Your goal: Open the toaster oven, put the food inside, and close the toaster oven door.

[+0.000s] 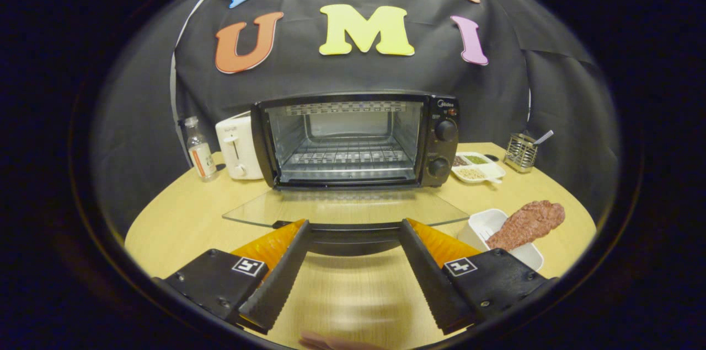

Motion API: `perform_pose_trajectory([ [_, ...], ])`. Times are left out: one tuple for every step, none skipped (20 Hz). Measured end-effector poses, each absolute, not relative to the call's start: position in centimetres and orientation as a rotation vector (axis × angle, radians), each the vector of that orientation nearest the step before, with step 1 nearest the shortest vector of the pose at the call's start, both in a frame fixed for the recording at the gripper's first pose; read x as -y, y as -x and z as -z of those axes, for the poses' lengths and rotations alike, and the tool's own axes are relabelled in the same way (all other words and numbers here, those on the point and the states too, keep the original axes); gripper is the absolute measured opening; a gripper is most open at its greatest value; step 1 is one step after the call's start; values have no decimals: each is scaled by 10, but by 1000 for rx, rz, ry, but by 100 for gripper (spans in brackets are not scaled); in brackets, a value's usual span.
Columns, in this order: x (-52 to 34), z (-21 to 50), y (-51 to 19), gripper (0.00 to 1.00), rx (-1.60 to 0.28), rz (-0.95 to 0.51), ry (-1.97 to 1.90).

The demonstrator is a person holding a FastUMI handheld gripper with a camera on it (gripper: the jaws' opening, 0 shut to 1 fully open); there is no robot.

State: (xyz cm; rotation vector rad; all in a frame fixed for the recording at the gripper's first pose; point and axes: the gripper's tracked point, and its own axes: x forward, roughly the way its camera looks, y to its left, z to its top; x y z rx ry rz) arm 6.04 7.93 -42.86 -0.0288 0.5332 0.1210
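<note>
The black toaster oven point(353, 140) stands at the back of the round wooden table point(182, 217). Its glass door point(342, 208) lies folded down flat and the wire rack point(346, 157) inside is bare. The door's dark handle point(353, 240) sits at my gripper point(353, 227), right between the two fingertips. The gripper is open, its fingers spread wide and holding nothing. The food, a brown slab of meat point(527, 223), rests across a white dish point(485, 226) just right of the right finger point(427, 267).
A white toaster point(237, 149) and a small bottle point(201, 151) stand left of the oven. To its right are a white divided tray of seasonings point(479, 166) and a wire holder with a spoon point(521, 151). Black cloth walls the booth behind.
</note>
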Motion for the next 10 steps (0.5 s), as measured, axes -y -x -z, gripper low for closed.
perform_pose_trajectory([
  [-80, 435, -58, 100, -539, -119, 22],
  [-80, 444, -54, 100, -568, -113, 5],
  [-79, 453, -49, 100, -602, -106, -11],
  [-79, 462, -47, 100, -639, -100, -17],
  [-78, 466, -45, 100, -658, -98, -19],
  [-79, 467, -45, 100, -655, -98, -23],
  [-80, 465, -47, 100, -640, -101, -20],
  [-79, 464, -47, 100, -636, -103, -14],
  [-79, 463, -46, 100, -645, -111, -6],
  [-78, 462, -43, 100, -657, -118, -1],
])
